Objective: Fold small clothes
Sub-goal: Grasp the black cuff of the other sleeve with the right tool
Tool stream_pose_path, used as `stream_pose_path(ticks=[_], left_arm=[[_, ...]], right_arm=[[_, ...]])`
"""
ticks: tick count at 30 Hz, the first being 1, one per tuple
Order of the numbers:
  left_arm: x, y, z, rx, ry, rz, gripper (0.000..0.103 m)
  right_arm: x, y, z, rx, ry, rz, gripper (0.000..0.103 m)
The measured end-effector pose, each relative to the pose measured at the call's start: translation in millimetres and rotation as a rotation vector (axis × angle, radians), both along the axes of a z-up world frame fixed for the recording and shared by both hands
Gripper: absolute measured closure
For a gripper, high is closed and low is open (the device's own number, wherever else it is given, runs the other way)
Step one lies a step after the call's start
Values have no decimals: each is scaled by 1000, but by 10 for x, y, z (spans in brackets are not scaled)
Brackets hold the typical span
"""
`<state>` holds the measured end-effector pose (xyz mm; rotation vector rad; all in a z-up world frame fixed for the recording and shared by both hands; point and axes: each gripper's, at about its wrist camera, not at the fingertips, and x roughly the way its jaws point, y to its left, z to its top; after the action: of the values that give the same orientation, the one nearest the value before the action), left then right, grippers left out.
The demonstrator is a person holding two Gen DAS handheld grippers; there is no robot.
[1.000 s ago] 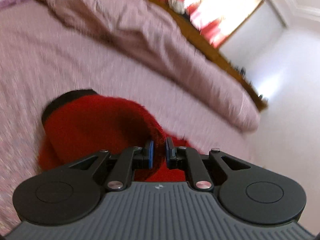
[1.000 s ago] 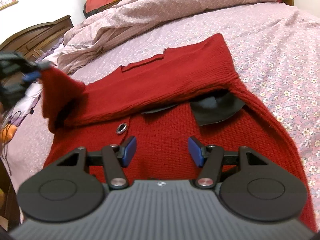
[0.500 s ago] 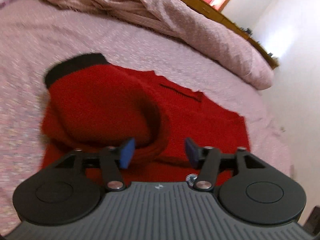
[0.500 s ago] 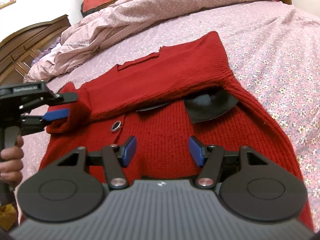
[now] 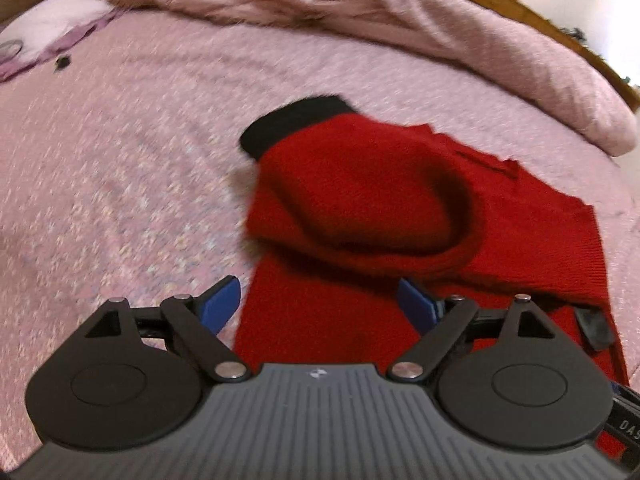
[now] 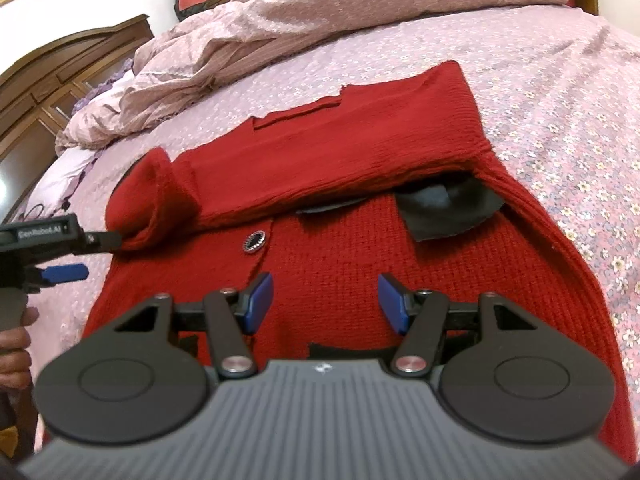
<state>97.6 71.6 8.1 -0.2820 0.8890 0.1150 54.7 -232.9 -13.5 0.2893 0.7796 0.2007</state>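
left wrist view, red cardigan (image 5: 360, 200) beyond parted, empty fingers (image 5: 224, 300)

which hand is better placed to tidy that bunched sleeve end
Left. The left tool sits open right beside the bunched sleeve, having just let it go. The right tool hovers open over the cardigan's front, farther away.

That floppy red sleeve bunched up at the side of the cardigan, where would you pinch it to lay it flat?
Probably at the black cuff ending the red sleeve, coming from the open bedspread side. The cuff is the sleeve's free end and a firmer band, while the middle is a loose hump. The left gripper, its jaws just opened with nothing between them, is nearest.
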Motion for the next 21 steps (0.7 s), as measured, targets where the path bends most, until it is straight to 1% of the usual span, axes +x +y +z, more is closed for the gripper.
stream_pose_path(ticks=[4, 10, 14, 17, 21], left_arm=[[31, 54, -70, 15, 43, 29, 13], [58, 111, -94, 43, 82, 47, 12], [59, 174, -75, 53, 101, 60, 12], [51, 216, -63, 77, 108, 81, 12], [41, 266, -73, 89, 116, 89, 11]], right_arm=[[55, 84, 69, -29, -12, 26, 42], [213, 241, 223, -42, -38, 106, 42], [344, 391, 345, -42, -58, 155, 42], [437, 525, 428, -45, -75, 192, 42], [614, 723, 521, -40, -89, 267, 42]])
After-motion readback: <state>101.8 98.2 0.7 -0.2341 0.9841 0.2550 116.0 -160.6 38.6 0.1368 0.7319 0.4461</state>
